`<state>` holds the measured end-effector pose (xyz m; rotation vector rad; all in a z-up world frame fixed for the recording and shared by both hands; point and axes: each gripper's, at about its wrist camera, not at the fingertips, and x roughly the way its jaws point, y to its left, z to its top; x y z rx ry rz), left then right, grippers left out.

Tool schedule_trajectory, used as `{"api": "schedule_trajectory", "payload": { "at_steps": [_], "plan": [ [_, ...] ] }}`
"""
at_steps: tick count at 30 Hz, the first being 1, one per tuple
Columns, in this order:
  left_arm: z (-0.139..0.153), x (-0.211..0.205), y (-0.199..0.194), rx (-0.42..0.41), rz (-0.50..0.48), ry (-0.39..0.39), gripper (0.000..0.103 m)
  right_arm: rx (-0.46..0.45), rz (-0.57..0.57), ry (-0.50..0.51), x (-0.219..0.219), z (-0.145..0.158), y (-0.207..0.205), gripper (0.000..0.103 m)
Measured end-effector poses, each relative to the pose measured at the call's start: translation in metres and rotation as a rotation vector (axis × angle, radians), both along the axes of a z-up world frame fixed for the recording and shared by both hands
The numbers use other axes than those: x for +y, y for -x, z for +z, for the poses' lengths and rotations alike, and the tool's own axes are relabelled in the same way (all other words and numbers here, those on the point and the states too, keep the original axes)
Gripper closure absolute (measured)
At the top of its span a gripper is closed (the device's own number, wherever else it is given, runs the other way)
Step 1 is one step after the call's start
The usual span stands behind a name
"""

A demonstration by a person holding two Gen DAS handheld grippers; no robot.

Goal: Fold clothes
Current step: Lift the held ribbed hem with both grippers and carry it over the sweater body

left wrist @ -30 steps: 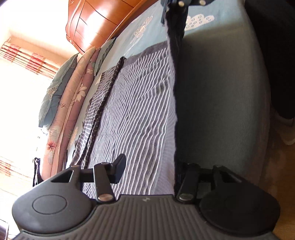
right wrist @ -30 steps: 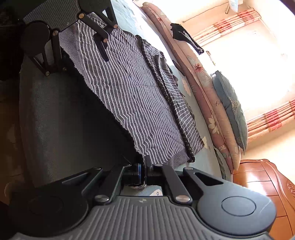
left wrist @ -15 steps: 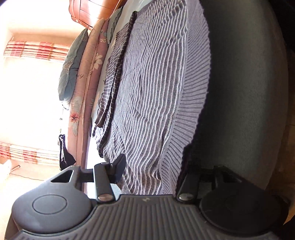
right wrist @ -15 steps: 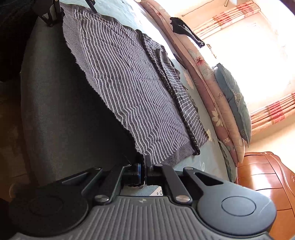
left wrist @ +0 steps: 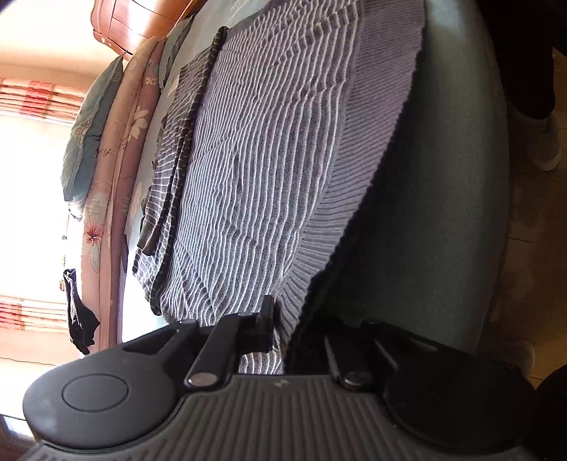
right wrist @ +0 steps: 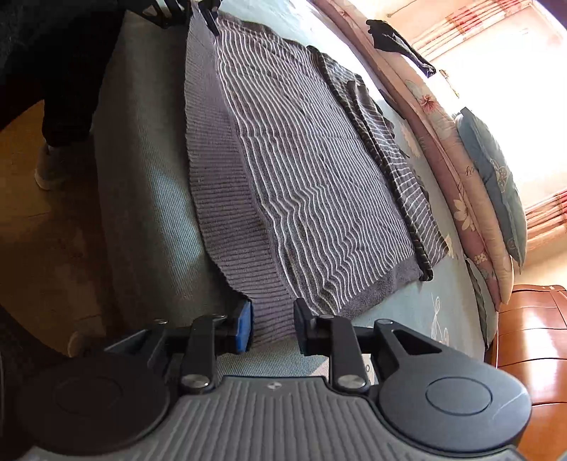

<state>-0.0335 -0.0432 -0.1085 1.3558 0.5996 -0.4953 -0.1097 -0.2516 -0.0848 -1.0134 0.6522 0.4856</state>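
Observation:
A grey sweater (right wrist: 312, 184) with thin white stripes lies spread on the blue-green bed (right wrist: 141, 198), its ribbed hem (right wrist: 219, 198) along the bed's near edge. My right gripper (right wrist: 274, 326) sits at one hem corner. Its jaws are opening, and the hem lies between the blue pad (right wrist: 245, 326) and the other finger without being pressed. My left gripper (left wrist: 283, 331) is shut on the sweater (left wrist: 255, 170) at the opposite hem corner (left wrist: 280, 340). Its right finger is lost in shadow. In the right wrist view the left gripper (right wrist: 198, 10) shows at the far corner.
A folded pink floral quilt (right wrist: 457, 177) and a blue pillow (right wrist: 496, 184) line the far side of the bed. A wooden cabinet (right wrist: 531, 337) stands at the right. A black garment (right wrist: 397, 42) hangs beyond the quilt. A person's dark trouser leg (right wrist: 71, 88) and shoe (right wrist: 49, 166) stand beside the bed.
The left gripper's jaws have come together on the hem. The right gripper's jaws have parted and let go of the hem, which now lies flat along the bed edge instead of being held up.

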Motion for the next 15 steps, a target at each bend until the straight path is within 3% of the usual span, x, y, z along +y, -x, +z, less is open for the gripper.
{"api": "schedule_trajectory", "payload": {
  "at_steps": [2, 3, 8, 15],
  "plan": [
    [0.005, 0.003, -0.003, 0.021, 0.002, 0.013, 0.098, -0.026, 0.023, -0.063, 0.010, 0.009, 0.002, 0.041],
    [0.007, 0.005, -0.004, 0.030, 0.004, 0.018, 0.098, -0.042, 0.044, -0.092, 0.021, 0.011, 0.002, 0.039],
    [0.013, 0.004, -0.004, 0.042, 0.001, 0.015, 0.098, -0.059, 0.198, -0.191, 0.094, 0.007, -0.007, 0.039],
    [0.017, 0.007, -0.006, 0.032, 0.000, 0.040, 0.097, -0.160, 0.192, -0.103, 0.162, -0.027, -0.022, 0.040]
  ]
}}
